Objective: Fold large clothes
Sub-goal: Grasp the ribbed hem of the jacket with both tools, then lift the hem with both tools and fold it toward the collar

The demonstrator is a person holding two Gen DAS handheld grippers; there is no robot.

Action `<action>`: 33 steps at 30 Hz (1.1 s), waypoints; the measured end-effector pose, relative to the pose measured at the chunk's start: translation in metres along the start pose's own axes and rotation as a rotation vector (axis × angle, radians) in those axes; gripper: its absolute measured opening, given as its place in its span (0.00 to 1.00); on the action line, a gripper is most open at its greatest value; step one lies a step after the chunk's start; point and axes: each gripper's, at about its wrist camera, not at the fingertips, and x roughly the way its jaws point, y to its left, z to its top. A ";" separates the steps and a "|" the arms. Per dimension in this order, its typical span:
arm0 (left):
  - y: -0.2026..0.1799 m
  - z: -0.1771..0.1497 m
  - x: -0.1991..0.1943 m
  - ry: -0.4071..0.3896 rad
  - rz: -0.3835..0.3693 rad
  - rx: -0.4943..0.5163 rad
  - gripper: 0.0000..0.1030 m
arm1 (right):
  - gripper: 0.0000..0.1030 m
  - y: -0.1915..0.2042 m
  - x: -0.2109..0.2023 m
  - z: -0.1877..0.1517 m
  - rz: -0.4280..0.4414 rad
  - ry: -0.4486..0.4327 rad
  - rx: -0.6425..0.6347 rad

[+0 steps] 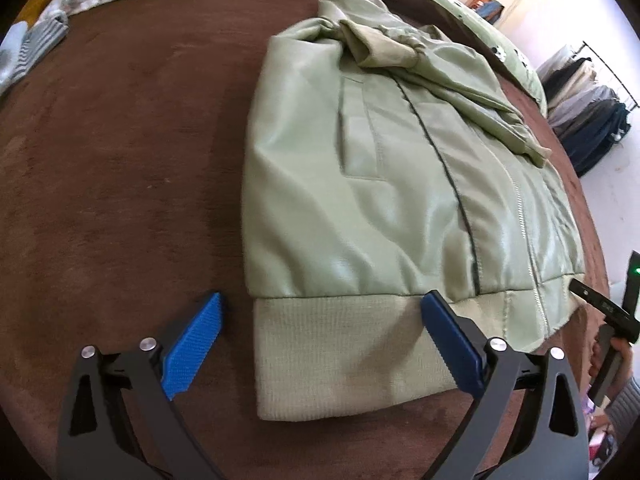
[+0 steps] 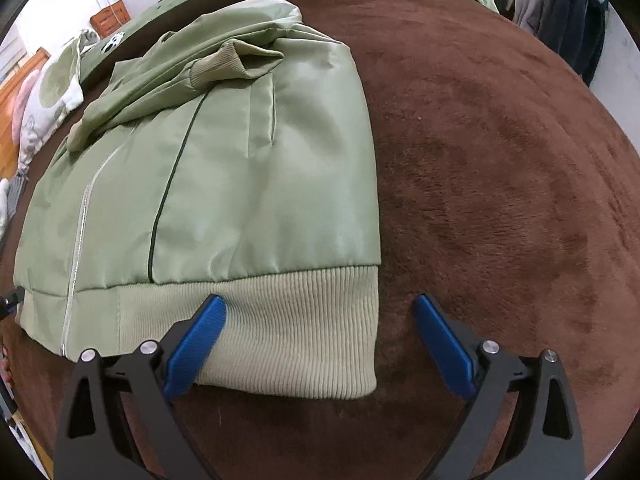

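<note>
Green jacket [image 1: 400, 168] lies flat, its ribbed hem [image 1: 340, 352] between both tongs [image 1: 324, 316] [image 2: 320, 316], spread wide, seemingly not gripping.

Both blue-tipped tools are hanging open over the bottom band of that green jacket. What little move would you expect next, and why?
Probably both tools drop a touch and close on the ribbed hem. The left tool and right tool each stand open, straddling one corner of the hem, neither pinching it. The jacket lies flat, sleeves folded in, ready to be folded upward.
</note>
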 end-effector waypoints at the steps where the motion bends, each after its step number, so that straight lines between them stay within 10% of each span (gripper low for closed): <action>1: -0.002 0.001 0.001 0.007 -0.007 0.008 0.86 | 0.91 0.000 0.000 0.000 -0.002 0.002 -0.002; 6: -0.013 0.000 0.002 0.022 0.008 0.059 0.66 | 0.79 0.007 -0.003 0.002 -0.004 0.020 -0.029; 17: -0.028 0.007 0.013 0.082 -0.079 0.072 0.25 | 0.18 0.029 -0.006 0.009 0.067 0.060 -0.084; 33: -0.034 -0.005 -0.029 0.108 -0.125 0.032 0.15 | 0.14 0.029 -0.054 0.016 0.048 0.107 -0.137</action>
